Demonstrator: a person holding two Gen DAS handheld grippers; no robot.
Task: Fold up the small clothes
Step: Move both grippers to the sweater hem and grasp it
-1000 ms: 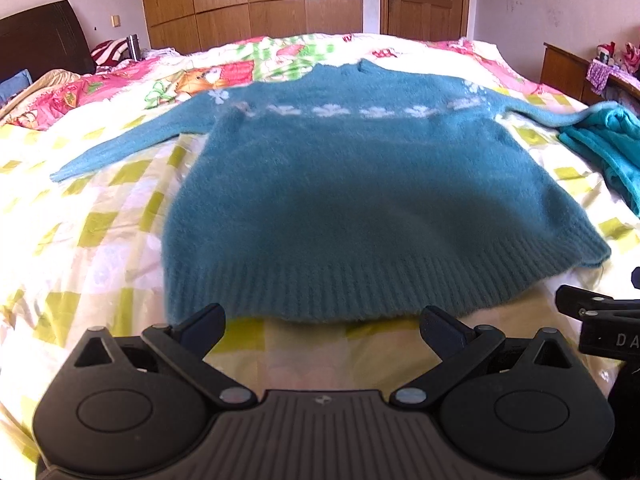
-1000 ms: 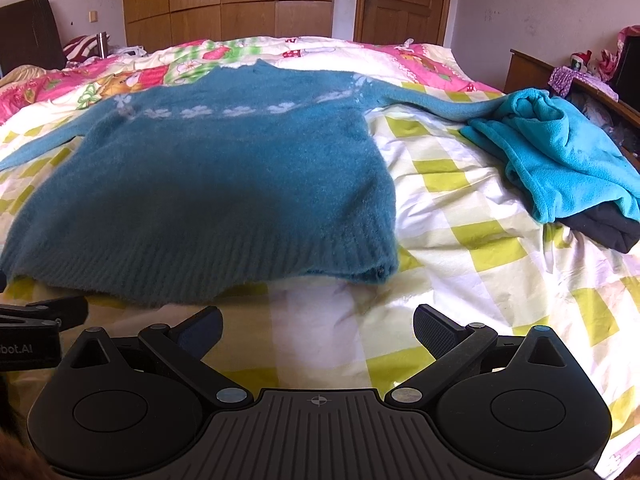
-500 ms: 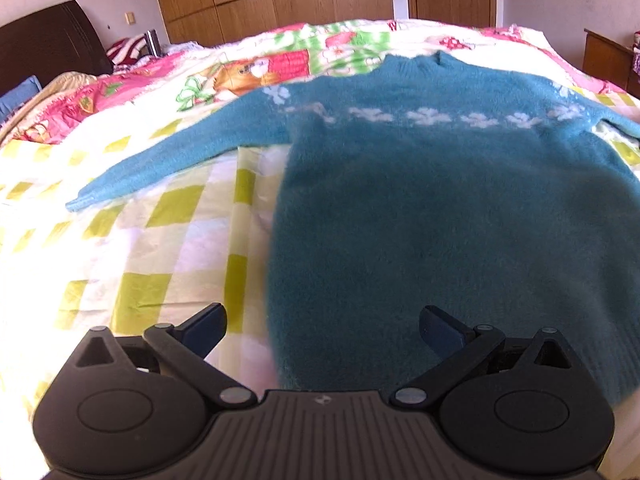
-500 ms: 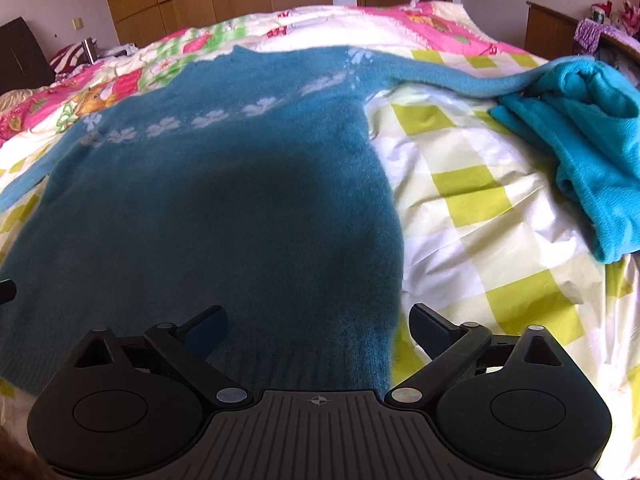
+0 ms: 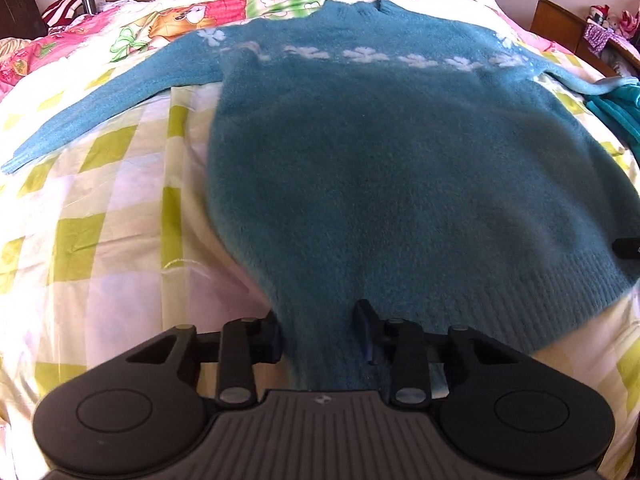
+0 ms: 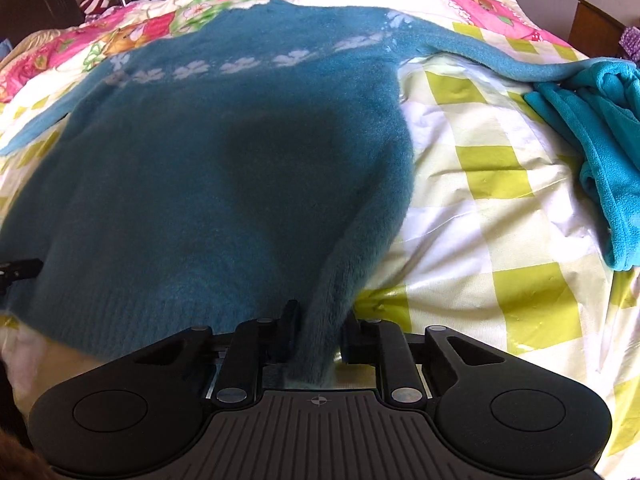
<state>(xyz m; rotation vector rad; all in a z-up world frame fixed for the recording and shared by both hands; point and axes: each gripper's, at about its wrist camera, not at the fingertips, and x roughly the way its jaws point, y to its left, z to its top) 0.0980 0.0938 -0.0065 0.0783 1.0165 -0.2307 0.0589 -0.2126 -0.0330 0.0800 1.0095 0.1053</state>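
The fuzzy teal knit sweater with a band of white flowers [image 5: 400, 168] lies flat on the bed with the yellow-green checked sheet [image 5: 100, 240], long axis running away from the cameras: ribbed hem nearest, collar at the far end, sleeves spread out to both sides. The left gripper [image 5: 320, 330] has the hem's left corner bunched between its jaws, and they are closing on it. The right gripper [image 6: 319, 330] is closing too, jaws pinching the right corner into a ridge. A crumpled bright turquoise fleece garment [image 6: 600, 152] sits just beside the right sleeve's cuff.
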